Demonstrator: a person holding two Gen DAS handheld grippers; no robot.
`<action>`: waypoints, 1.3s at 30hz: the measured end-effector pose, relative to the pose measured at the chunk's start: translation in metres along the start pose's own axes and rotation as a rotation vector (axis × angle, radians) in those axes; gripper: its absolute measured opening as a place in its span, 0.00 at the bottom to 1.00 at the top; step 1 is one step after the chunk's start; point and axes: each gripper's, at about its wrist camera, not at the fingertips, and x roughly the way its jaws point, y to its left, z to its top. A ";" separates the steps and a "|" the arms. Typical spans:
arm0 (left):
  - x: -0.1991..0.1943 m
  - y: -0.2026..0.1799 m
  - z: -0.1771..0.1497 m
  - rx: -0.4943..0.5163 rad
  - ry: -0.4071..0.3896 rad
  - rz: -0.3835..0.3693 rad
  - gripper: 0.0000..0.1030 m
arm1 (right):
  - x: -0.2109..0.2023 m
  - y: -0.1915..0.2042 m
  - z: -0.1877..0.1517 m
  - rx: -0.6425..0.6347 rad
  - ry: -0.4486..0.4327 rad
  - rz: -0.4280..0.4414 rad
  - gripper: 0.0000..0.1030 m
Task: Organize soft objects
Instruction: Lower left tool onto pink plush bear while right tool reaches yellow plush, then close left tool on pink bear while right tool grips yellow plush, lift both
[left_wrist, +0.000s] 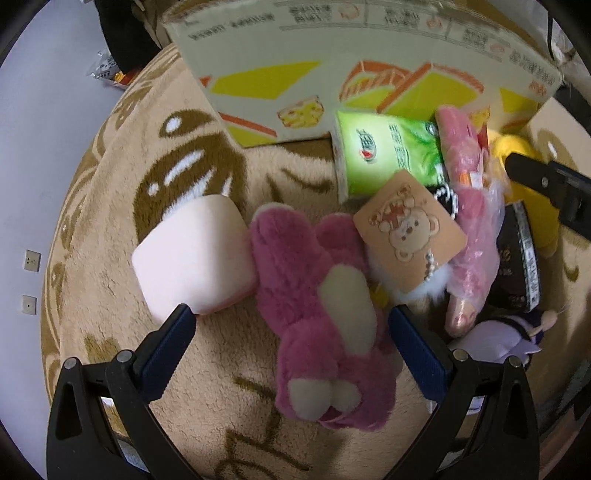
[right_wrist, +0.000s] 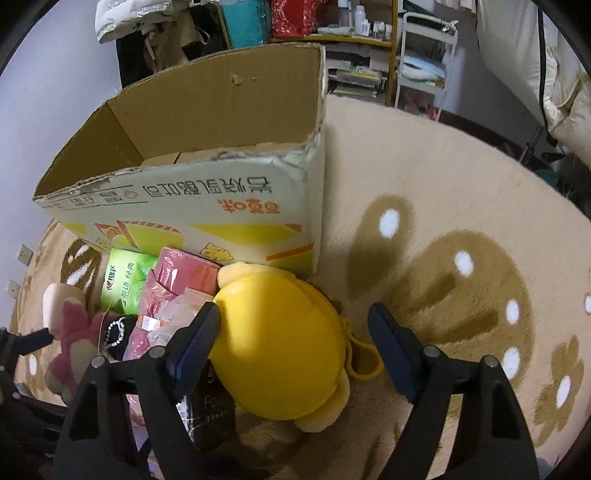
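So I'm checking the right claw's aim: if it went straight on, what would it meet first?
Most likely the yellow plush toy, which lies between the right claw's open fingers, though depth is unclear.

A fuzzy pink plush bear (left_wrist: 321, 321) and a smooth yellow plush toy (right_wrist: 284, 339) lie on a fleecy beige rug (left_wrist: 229, 424) beside a matt corrugated cardboard box (right_wrist: 207, 144), a glossy green tissue pack (left_wrist: 384, 155), a crinkly pink plastic bag (left_wrist: 469, 221) and a matt paper tag (left_wrist: 410, 230).

A home: plush rug (right_wrist: 424, 166); cluttered shelves (right_wrist: 354, 44).
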 end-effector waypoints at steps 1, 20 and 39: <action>0.001 -0.001 0.000 0.005 0.002 0.000 0.98 | 0.003 -0.002 0.001 0.005 0.007 0.009 0.83; -0.007 0.011 -0.008 -0.086 0.041 -0.193 0.40 | 0.016 -0.008 0.003 -0.010 0.054 0.039 0.60; -0.071 0.019 -0.042 -0.132 -0.171 -0.100 0.39 | -0.067 -0.001 -0.019 -0.001 -0.123 0.011 0.59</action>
